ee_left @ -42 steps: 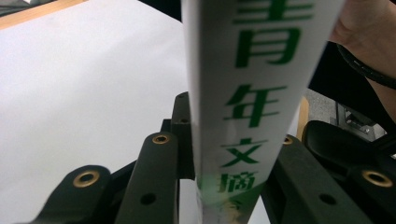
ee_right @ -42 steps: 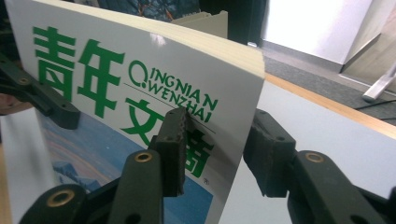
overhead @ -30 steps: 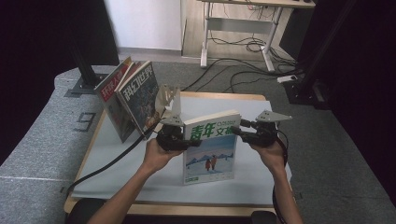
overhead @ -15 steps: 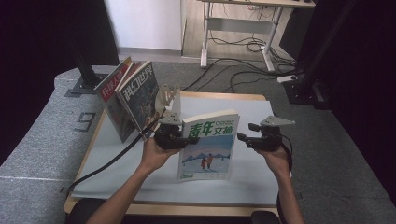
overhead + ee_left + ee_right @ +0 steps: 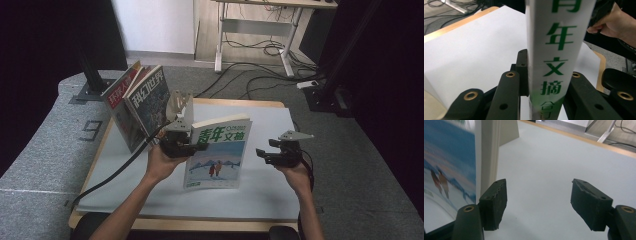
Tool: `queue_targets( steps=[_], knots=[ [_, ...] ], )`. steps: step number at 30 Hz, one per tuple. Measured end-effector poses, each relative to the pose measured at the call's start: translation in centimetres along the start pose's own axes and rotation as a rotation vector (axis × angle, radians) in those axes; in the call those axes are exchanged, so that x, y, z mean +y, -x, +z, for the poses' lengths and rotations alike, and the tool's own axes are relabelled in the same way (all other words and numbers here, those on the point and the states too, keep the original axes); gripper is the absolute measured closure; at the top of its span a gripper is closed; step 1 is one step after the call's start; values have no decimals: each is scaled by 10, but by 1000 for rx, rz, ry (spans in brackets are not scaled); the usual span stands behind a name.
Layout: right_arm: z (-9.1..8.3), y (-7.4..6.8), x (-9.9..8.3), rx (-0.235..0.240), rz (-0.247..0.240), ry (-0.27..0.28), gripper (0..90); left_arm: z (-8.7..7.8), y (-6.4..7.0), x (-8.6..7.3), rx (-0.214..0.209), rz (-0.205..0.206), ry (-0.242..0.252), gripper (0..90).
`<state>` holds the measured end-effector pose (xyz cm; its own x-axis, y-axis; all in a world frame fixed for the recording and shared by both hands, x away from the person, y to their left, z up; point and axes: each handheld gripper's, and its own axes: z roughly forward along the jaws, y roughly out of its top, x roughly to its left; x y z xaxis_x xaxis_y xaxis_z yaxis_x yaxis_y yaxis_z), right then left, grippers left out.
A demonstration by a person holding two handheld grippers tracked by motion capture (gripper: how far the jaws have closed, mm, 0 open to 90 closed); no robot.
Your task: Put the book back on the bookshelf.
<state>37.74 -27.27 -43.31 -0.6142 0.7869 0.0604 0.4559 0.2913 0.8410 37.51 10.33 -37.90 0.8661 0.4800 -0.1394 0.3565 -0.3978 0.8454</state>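
Magazine, stiff-spined but floppy-paged, stands gripped at its nine-o'clock spine by left gripper; right gripper gapes empty

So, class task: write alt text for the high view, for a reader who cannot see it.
A person's left claw grips a green-titled magazine by its spine and holds it upright over a white sheet on a wooden table. The right claw hangs open beside the magazine, apart from it. Two more magazines lean against a metal bookend behind.
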Motion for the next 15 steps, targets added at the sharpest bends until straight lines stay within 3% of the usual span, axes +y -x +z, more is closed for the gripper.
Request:
queue_targets(
  steps=[6, 15],
  knots=[
    [5, 2, -11, 0, 14, -27, 287, -6, -1, 0, 8, 4, 11, 744],
    [20, 8, -37, -50, 44, -114, 273, -18, -7, 1, 44, -8, 26, 744]
  ],
)
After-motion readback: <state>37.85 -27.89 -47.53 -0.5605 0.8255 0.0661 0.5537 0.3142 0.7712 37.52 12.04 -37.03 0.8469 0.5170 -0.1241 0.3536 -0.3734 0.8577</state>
